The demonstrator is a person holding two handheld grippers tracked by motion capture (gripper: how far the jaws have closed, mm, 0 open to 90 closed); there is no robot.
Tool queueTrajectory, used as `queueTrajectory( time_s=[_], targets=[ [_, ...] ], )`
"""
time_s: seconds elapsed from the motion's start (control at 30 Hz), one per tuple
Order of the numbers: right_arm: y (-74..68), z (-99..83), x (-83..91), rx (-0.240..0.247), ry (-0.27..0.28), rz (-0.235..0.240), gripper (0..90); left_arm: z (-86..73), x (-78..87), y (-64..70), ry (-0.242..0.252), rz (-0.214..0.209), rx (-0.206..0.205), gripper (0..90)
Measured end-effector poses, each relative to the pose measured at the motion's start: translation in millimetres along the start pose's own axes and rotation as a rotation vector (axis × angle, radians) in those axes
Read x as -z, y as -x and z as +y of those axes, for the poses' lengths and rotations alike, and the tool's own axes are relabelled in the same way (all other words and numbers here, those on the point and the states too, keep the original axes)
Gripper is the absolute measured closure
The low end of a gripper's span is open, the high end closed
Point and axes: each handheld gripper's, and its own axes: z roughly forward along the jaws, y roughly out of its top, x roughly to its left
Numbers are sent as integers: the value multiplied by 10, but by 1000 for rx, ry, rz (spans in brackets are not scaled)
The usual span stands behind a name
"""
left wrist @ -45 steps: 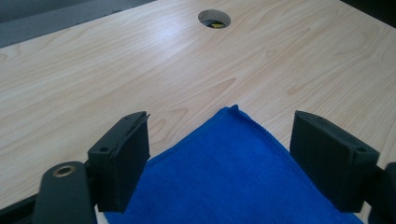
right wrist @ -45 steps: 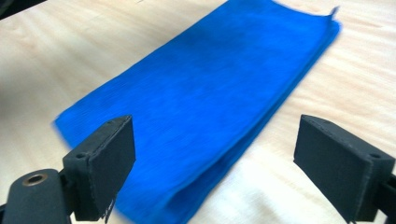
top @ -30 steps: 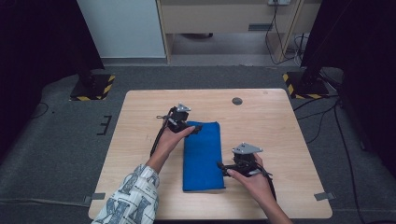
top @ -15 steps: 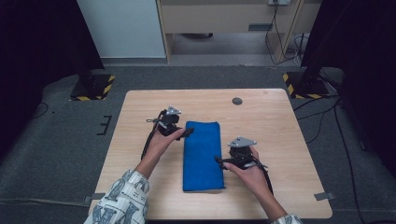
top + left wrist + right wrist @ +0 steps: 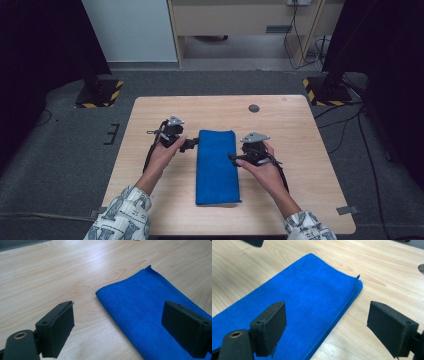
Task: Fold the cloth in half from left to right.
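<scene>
Jaws wide on both, nothing held — left gripper [image 5: 191, 144] at the towel's 9 o'clock edge, right gripper [image 5: 234, 158] at its 3 o'clock | blue towel [image 5: 216, 167] folded long, mid-table [image 5: 300, 125] | risk: a shallow pinch may lift only the top layer, so the fold slips open | count: 2 grippers, 1 towel, 1 dark disc [image 5: 254, 108] at 1 o'clock

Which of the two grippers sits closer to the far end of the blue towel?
The left gripper, beside the towel's left edge near its far corner. The right gripper sits farther down the right edge.
</scene>
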Motion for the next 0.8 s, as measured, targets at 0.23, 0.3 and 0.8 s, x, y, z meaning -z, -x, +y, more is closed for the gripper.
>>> queueTrajectory(
  time_s=[0.23,0.3,0.8],
  targets=[
    [172,201,-132,28,-4,27,202,15,-50,-23,-19,42,-15,104],
    [225,257,-200,31,-23,30,202,16,-65,-34,-23,48,-13,110],
    [490,497,-612,36,-73,43,305,67,-288,-155,-49,66,49,121]
  ],
)
